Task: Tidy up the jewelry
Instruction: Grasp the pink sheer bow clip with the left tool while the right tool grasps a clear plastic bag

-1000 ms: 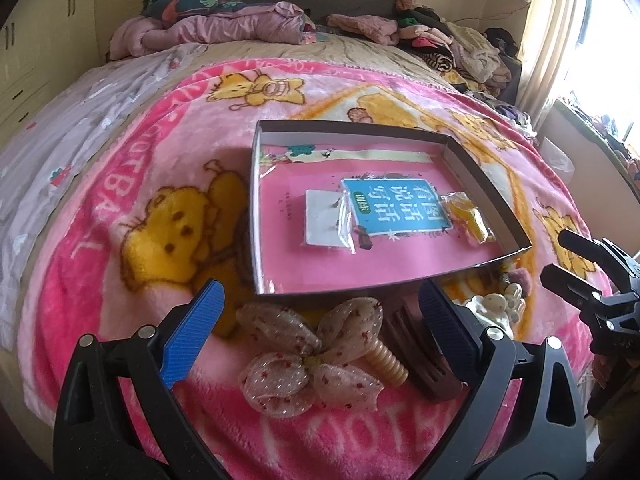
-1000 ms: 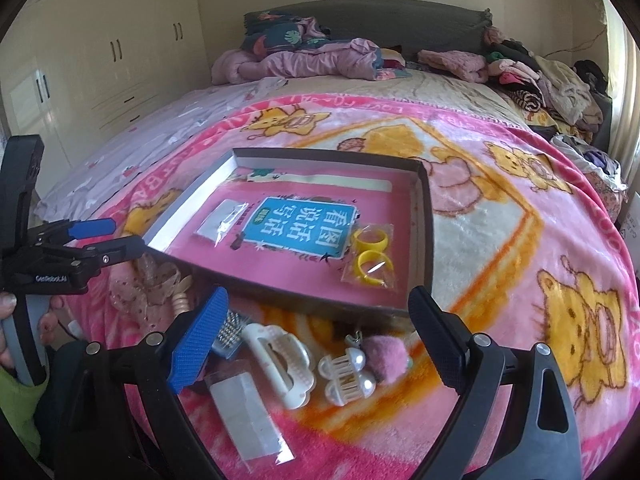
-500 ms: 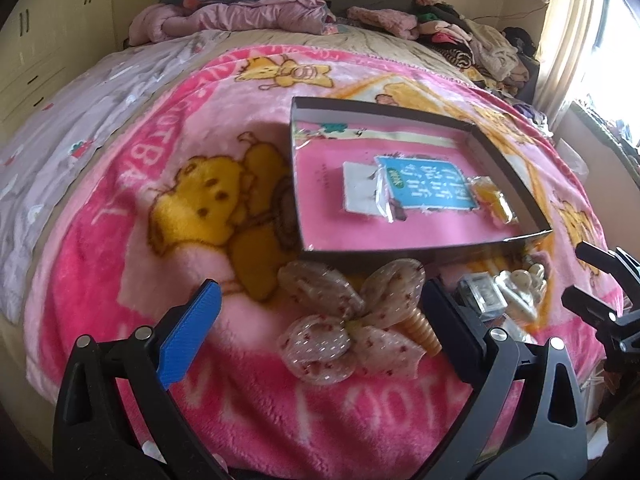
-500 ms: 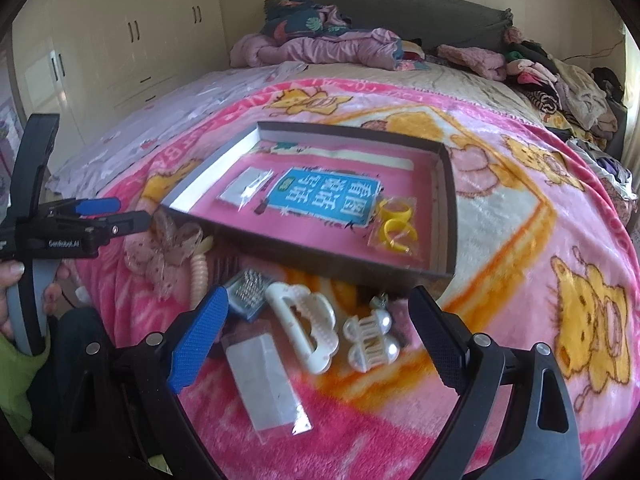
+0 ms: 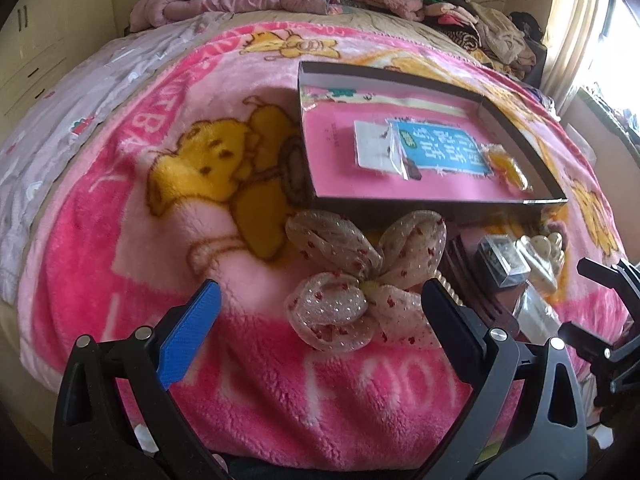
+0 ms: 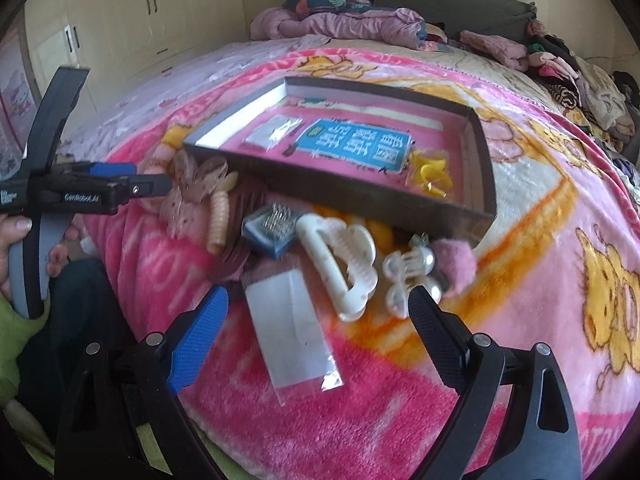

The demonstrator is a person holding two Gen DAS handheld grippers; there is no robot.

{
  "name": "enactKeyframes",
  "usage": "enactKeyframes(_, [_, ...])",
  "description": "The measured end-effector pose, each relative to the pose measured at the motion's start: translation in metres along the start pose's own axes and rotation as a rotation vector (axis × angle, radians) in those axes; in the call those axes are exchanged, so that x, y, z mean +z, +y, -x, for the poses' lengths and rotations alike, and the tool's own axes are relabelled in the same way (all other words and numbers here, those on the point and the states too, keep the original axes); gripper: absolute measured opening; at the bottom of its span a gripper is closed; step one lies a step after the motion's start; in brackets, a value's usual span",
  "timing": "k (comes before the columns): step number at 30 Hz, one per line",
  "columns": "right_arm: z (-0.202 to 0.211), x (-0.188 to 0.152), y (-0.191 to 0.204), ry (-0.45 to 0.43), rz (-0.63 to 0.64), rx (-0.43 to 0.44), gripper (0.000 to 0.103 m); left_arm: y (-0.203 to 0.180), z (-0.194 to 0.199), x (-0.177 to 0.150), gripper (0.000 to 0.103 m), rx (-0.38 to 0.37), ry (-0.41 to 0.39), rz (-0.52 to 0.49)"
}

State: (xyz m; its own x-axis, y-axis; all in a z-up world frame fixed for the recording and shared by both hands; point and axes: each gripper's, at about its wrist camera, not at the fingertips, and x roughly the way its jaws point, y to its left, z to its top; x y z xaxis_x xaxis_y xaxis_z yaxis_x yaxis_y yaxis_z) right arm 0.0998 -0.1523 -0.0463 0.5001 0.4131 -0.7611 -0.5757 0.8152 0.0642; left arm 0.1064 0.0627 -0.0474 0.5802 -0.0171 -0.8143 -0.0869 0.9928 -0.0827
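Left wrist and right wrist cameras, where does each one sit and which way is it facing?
Left wrist: on the left hand-held gripper, angled down at the beige mesh bow hair clip; its open jaws show.
Right wrist: on the right hand-held gripper, angled down at the white plastic claw clip; a hand shows.
Shared: the shallow grey cardboard box, and each other's gripper.

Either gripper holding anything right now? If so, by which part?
Nothing held. Left gripper and right gripper both hang open above the pink fleece blanket, jaws empty.

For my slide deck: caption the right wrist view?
Open right gripper above a clear packet and white claw clip, near the box.
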Motion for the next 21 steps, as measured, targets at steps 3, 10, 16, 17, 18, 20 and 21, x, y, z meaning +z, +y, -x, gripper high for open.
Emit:
enactKeyframes(3, [-0.003,-0.006,0.002,0.009,0.015,-0.002,0.089,-0.006,-0.003,-0.003,0.092,-0.003,0.007,-0.017])
enactKeyframes(10, [-0.014,-0.014,0.005,0.04,0.036,0.009,0.088,-0.014,-0.015,-0.005,0.091,-0.006,0.012,-0.04])
enactKeyframes(16, [-0.027,-0.017,0.01,0.076,0.062,0.015,0.077,-0.017,-0.022,-0.005,0.091,-0.023,0.015,-0.042])
enactKeyframes(17, [-0.03,-0.017,0.012,0.08,0.068,0.014,0.076,-0.017,-0.023,-0.005,0.091,-0.026,0.017,-0.04])
enactKeyframes(18, [-0.032,-0.018,0.013,0.084,0.074,0.012,0.071,-0.017,-0.025,-0.005,0.091,-0.029,0.017,-0.036])
enactKeyframes(20, [-0.035,-0.019,0.016,0.084,0.086,0.008,0.065,-0.018,-0.027,-0.006,0.087,-0.03,0.018,-0.032])
enactKeyframes(21, [-0.036,-0.019,0.017,0.081,0.091,0.007,0.062,-0.018,-0.028,-0.005,0.084,-0.033,0.019,-0.032])
